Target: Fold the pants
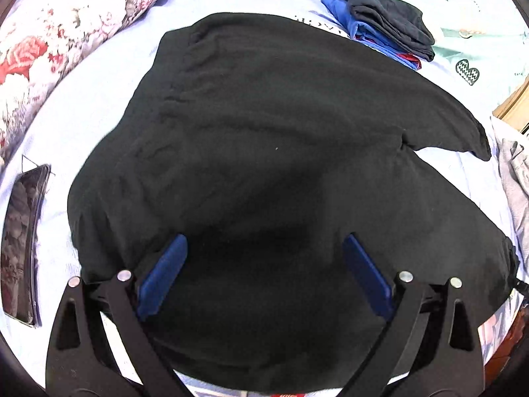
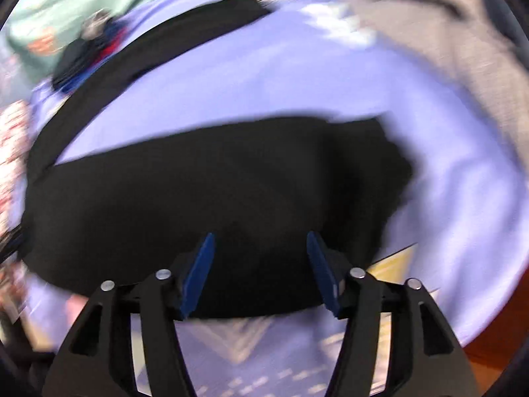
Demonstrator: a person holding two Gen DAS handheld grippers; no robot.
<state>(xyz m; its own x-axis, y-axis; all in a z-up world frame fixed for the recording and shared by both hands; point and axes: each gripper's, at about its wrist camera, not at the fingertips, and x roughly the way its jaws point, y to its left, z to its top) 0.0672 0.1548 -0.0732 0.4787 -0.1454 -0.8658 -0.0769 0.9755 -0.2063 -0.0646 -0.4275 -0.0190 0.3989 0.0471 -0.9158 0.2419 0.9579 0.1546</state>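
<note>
Black pants (image 1: pixel 264 152) lie spread on a pale blue sheet (image 1: pixel 99 106), with one leg reaching toward the right edge. My left gripper (image 1: pixel 264 248) hovers over the near part of the pants, its blue pads wide apart and nothing pinched between them. The right wrist view is blurred: the black pants (image 2: pixel 205 198) fill its middle, a second leg arcing along the upper left. My right gripper (image 2: pixel 261 241) stands open above the cloth's near edge, and its blue pads do not press on the fabric.
A stack of folded dark and blue clothes (image 1: pixel 383 23) sits at the back right. A floral pillow (image 1: pixel 66 33) lies at the upper left, a dark phone (image 1: pixel 23 241) on the left. Grey cloth (image 2: pixel 429 23) lies at the right, by a green sheet (image 2: pixel 82 3).
</note>
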